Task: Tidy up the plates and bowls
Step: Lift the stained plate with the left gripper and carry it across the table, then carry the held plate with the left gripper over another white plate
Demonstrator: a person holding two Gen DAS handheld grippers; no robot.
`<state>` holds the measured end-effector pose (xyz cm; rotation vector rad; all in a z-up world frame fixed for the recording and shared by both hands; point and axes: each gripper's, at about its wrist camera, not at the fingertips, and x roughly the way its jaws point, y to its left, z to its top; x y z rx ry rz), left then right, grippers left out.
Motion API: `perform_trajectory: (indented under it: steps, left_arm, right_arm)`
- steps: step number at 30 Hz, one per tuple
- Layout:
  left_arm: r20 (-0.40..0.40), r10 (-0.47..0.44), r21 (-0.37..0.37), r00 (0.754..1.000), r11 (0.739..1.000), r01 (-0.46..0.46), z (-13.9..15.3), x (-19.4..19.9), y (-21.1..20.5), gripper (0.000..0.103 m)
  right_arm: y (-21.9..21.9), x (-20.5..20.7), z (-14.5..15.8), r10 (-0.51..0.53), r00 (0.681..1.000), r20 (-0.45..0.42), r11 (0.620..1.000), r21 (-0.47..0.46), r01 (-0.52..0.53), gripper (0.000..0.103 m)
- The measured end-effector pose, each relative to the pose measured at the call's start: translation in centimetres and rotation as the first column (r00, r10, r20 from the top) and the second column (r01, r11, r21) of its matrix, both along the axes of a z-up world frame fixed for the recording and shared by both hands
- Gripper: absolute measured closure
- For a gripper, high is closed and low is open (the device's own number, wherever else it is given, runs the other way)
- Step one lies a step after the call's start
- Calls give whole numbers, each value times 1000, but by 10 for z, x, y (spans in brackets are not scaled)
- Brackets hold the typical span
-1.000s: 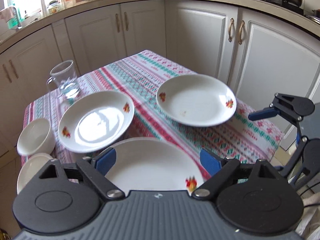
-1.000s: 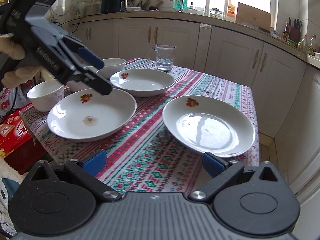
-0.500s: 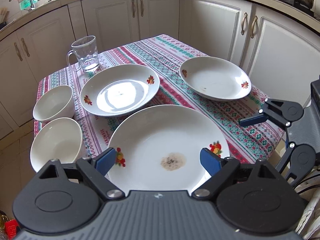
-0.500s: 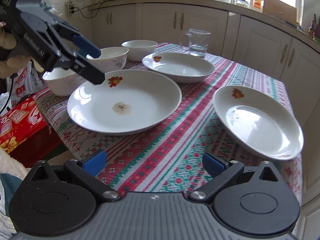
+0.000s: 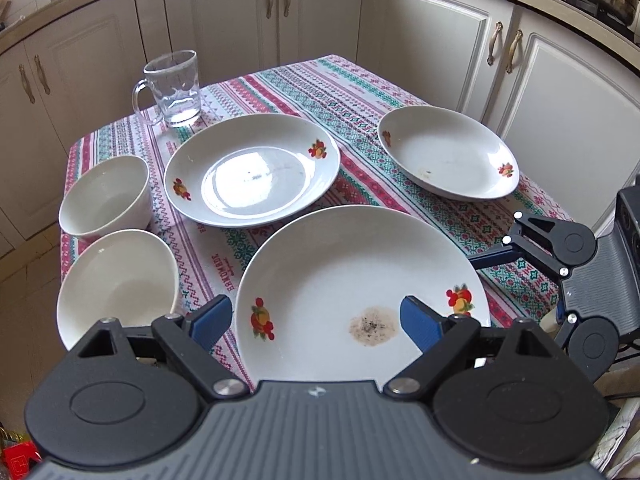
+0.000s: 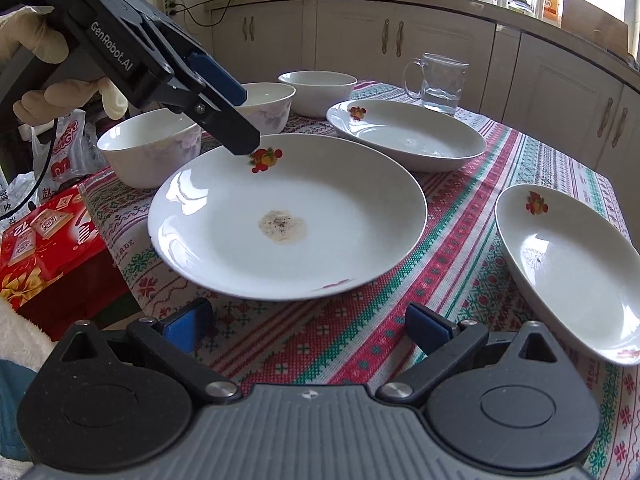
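Observation:
Three white plates with fruit motifs lie on a striped tablecloth. The nearest plate point(image 5: 352, 280) has a brown stain; it also shows in the right wrist view point(image 6: 288, 216). A second plate point(image 5: 252, 170) lies behind it and a third point(image 5: 448, 152) at the right. Two white bowls point(image 5: 116, 280) point(image 5: 106, 196) stand at the left. My left gripper point(image 5: 316, 320) is open, its fingers astride the stained plate's near rim. My right gripper point(image 6: 308, 324) is open and empty above the cloth, short of the stained plate.
A glass mug point(image 5: 172, 88) with some water stands at the table's far left corner. A third bowl point(image 6: 318, 92) shows in the right wrist view. Kitchen cabinets point(image 5: 440, 40) surround the table. A red box point(image 6: 44, 240) sits beside the table edge.
Both grippers have moved closer to the stained plate and lower. The left gripper's fingers now reach over its near rim. The dishes have not moved.

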<state>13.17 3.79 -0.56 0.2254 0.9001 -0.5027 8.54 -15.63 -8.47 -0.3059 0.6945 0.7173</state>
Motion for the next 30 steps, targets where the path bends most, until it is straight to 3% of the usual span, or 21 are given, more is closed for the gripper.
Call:
perform_trajectory:
  steps: [9,17,28,30]
  left_arm:
    - [-79,8,8,997,1000,-7,-10,27,-1,12]
    - [-128,-13,75,992,997,22,-20,44,-7,12]
    - [-190,-45,110,981,992,67,-29,61,-15,13]
    - [-206,-51,120,977,990,77,-31,63,-17,17]
  right_arm:
    - [-1,-1,-3,10,999,31,1000,28,-11,0]
    - [11,4,-3,76,997,31,997,30,-77,0]
    - [12,-2,-5,47,997,54,998,49,-50,0]
    - [11,-2,-6,44,997,57,998,52,-47,0]
